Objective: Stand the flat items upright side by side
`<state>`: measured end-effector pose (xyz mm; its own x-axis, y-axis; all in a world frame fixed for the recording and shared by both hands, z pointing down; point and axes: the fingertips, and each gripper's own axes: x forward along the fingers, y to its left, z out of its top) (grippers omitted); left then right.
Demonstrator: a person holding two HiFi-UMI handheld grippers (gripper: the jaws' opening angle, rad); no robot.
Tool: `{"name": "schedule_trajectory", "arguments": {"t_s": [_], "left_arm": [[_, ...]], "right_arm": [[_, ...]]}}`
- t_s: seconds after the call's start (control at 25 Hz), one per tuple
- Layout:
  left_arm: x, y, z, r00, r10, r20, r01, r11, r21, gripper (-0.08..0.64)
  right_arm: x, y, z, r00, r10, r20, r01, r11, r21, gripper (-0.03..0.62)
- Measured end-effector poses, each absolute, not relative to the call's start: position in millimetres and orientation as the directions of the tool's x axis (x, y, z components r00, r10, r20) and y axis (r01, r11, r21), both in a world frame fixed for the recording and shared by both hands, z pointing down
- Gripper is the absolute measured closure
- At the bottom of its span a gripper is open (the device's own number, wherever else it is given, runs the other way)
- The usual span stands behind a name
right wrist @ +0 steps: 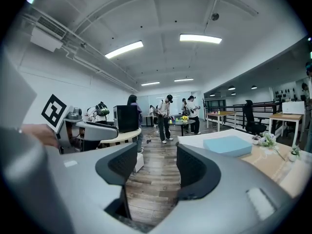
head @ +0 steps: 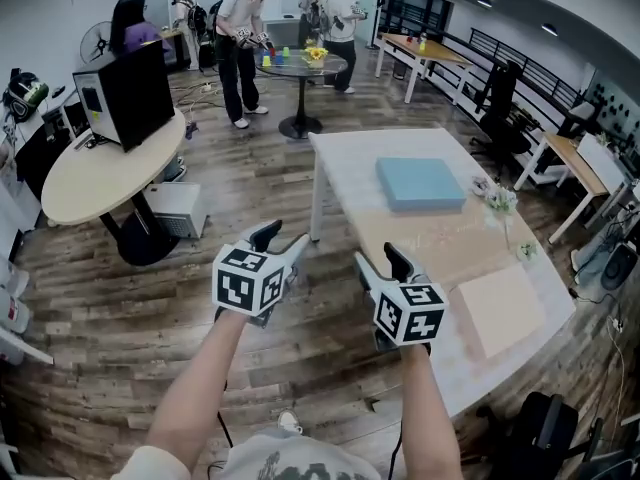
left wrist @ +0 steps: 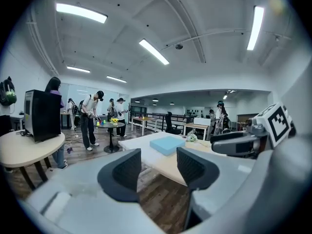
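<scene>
Beside the white table [head: 350,168], above the wooden floor [head: 255,183], the left gripper [head: 283,238] and the right gripper [head: 380,258] hover, jaws apart, holding nothing.

- The left gripper [head: 281,239] is held out in front of the body in mid-air, jaws pointing forward and away.
- Its jaws stand apart with nothing between them, as the left gripper view [left wrist: 158,167] shows.
- The right gripper [head: 381,261] is level with it and just beside it, the two not touching.
- Its jaws are also parted and empty in the right gripper view [right wrist: 155,165].
- The left forearm [head: 195,388] and right forearm [head: 430,408] are bare, reaching forward roughly parallel.
- Each marker cube [head: 247,280] faces up towards the head.
</scene>
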<state>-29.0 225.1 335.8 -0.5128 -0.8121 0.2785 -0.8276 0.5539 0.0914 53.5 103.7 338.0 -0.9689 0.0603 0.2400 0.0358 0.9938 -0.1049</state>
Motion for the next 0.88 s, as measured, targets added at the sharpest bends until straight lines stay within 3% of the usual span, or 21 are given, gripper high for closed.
{"name": "schedule_trajectory", "arguments": {"t_s": [0.44,0.88], "left_arm": [[-100,232,336,-0.494,-0.826,0.269,-0.841,0.533,0.093,0.295],[-142,188,356,-0.469,-0.833,0.293,-0.855,0.512,0.088,0.29]], "right_arm": [[-12,112,347,-0.966,0.055,0.254,0.022,0.991,-0.134,0.256],[-51,65,366,-0.968,0.016,0.249,-0.023,0.988,-0.153,0.245]]}}
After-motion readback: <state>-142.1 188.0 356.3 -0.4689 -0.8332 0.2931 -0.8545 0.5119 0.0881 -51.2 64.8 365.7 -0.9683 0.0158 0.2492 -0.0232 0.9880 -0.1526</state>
